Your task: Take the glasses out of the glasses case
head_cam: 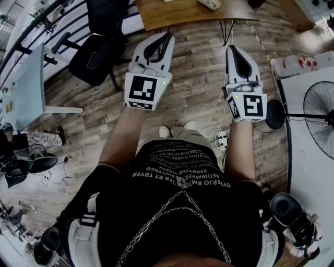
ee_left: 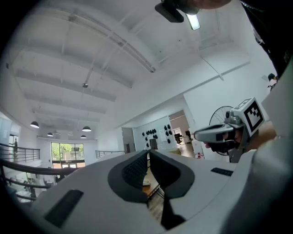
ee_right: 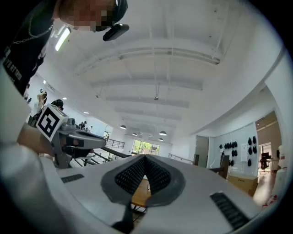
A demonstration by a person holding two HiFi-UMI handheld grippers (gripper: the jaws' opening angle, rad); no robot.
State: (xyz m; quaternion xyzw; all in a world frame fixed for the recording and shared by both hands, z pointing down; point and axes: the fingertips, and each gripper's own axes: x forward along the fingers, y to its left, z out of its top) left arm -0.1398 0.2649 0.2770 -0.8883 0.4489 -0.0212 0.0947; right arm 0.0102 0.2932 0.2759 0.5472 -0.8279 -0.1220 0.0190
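No glasses or glasses case can be made out for certain. A small pale object (head_cam: 209,4) lies on the brown wooden table (head_cam: 177,13) at the top of the head view, too small to identify. I hold both grippers level in front of my body, above the wooden floor and short of that table. My left gripper (head_cam: 168,35) is shut, its dark pads (ee_left: 137,169) meeting at the tips with nothing between them. My right gripper (head_cam: 231,48) is also shut and empty, its ribbed pads (ee_right: 132,176) pressed together.
A black office chair (head_cam: 96,55) stands at the left by a white table (head_cam: 26,88). On the right are a standing fan (head_cam: 321,117) and a white desk (head_cam: 308,172). A power strip with cables (head_cam: 222,140) lies on the floor near my feet.
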